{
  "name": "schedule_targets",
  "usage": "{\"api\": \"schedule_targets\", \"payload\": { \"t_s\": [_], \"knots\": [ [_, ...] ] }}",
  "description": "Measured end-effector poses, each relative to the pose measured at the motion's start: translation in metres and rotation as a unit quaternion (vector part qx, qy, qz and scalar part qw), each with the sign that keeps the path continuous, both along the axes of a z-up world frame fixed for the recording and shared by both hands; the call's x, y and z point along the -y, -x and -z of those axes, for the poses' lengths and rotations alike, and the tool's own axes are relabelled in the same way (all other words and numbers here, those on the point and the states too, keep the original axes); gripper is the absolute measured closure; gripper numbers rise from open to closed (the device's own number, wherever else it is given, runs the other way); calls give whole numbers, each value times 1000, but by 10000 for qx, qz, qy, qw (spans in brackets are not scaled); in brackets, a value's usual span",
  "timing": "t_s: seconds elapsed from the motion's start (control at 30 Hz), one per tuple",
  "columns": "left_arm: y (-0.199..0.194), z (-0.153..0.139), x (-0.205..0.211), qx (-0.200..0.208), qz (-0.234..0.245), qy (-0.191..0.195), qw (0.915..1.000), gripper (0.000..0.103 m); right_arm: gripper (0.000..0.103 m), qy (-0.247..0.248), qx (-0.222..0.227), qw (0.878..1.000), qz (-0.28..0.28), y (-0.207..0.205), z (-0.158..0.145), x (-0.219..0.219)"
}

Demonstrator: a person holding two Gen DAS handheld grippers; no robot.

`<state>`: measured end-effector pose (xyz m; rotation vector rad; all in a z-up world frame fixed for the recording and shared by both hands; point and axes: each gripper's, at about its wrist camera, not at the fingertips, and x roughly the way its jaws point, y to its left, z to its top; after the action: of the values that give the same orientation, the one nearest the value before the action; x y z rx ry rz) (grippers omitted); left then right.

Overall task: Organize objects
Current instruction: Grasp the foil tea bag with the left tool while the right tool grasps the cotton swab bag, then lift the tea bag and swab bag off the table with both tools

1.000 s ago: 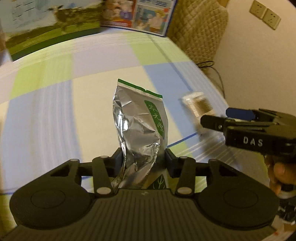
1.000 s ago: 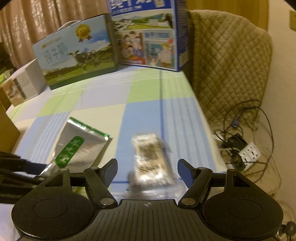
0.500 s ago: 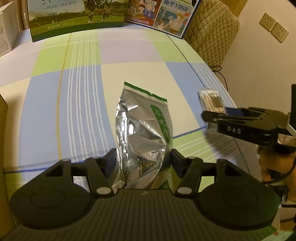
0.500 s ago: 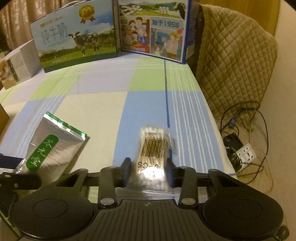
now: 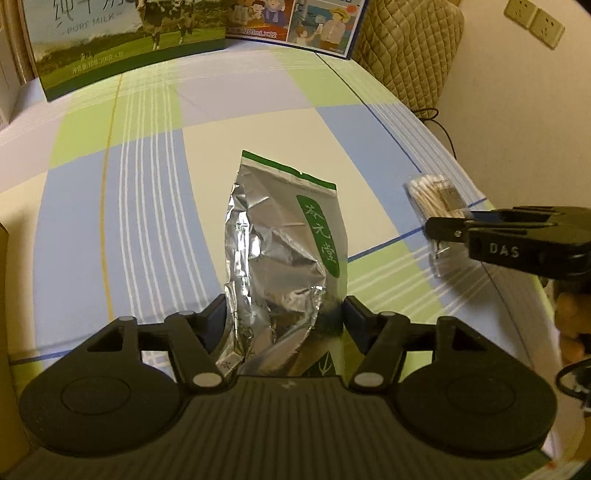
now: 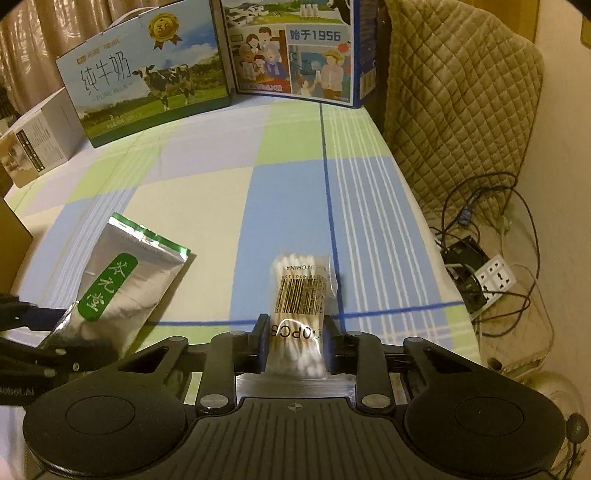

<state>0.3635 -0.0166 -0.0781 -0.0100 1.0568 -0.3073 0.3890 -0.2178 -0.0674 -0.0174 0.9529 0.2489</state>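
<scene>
Right wrist view: the right gripper (image 6: 294,345) fingers are closing on the clear packet of cotton swabs (image 6: 300,301); left gripper (image 5: 284,319) fingers clasp the crinkled silver foil pouch (image 5: 282,254) on the tabletop (image 5: 147,184).

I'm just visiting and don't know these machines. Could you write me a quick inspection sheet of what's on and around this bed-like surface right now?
Surface: checked cloth in blue, green and cream, lying flat.
Job's things: silver foil pouch with a green label; clear bag of cotton swabs with a barcode.
Clutter: two milk cartons and a small white box along the far edge.
Grippers: left gripper has the pouch between its fingers, which appear to touch its sides; right gripper is closing, its fingers pressing on the swab bag.
Cables: tangled wires and a power strip on the floor, right of the surface.
Surroundings: quilted cover, curtains, wall sockets.
</scene>
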Motion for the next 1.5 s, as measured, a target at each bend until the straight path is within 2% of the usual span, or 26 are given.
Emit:
{"api": "schedule_targets", "payload": {
  "t_s": [0.07, 0.33, 0.6, 0.8, 0.93, 1.03, 1.2, 1.37, 1.5],
  "knots": [
    [1, -2, -1, -18, -15, 88, 10000, 57, 79, -14, -61, 10000, 29, 5, -1, 3],
    [36, -9, -2, -147, -180, 162, 9996, 65, 79, -146, -250, 9996, -15, 33, -16, -1],
    [94, -32, -4, -39, -377, 388, 9985, 66, 79, -405, 24, 9991, 108, 84, -60, 2],
    [140, -71, -5, 340, -474, 521, 9969, 66, 79, -767, 262, 9963, 274, 127, -91, 7],
    [173, -92, -16, 500, -680, 568, 9948, 66, 79, -786, 546, 9954, 92, 172, -108, -4],
    [200, -107, -24, 655, -802, 535, 9932, 66, 79, -883, 653, 9939, -74, 206, -111, -14],
    [249, -128, -39, 852, -983, 574, 9898, 66, 79, -1139, 526, 9920, -98, 255, -99, -28],
    [285, -145, -47, 1012, -1029, 513, 9882, 66, 79, -1373, 397, 9895, -221, 285, -100, -48],
    [306, -157, -61, 1118, -1179, 494, 9855, 66, 79, -1492, 471, 9868, -414, 298, -112, -65]
  ]
}}
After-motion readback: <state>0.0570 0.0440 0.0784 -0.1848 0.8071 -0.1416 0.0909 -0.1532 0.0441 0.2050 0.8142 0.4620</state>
